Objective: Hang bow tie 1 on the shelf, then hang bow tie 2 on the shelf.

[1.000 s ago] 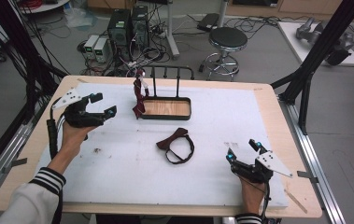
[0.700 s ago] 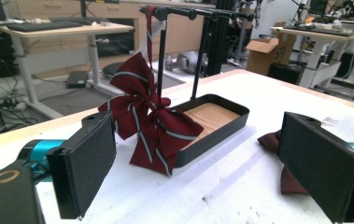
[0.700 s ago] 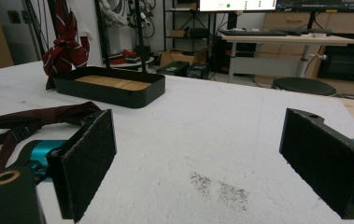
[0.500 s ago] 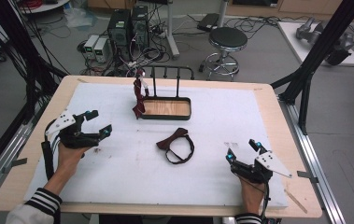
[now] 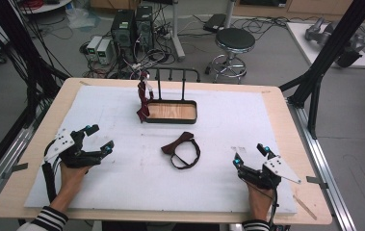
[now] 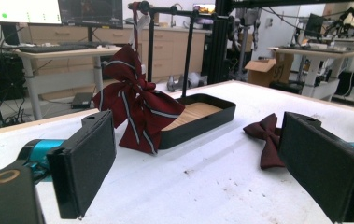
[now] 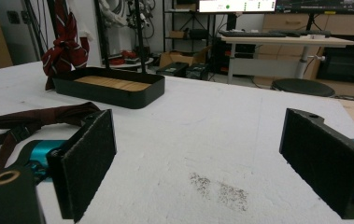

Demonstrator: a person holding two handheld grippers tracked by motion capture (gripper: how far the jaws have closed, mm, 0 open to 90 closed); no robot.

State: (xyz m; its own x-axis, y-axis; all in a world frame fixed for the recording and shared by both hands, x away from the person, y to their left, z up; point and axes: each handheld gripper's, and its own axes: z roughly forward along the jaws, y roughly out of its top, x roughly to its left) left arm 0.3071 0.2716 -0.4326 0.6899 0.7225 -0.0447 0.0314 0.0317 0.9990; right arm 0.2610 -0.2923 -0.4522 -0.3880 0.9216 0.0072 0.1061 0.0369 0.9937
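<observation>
Meanwhile both grippers, left (image 5: 98, 139) and right (image 5: 250, 155), rest with fingers released near the table (image 5: 271, 103) edges; bow tie (image 5: 181, 148) lies between.

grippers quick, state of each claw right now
left gripper: claw open, holding nothing.
right gripper: claw open, holding nothing.

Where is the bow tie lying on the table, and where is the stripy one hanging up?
Bow tie (image 5: 174, 146), high view, on its bow.
Stripy bow tie (image 6: 137, 105), left gripper view, on its knot.
</observation>
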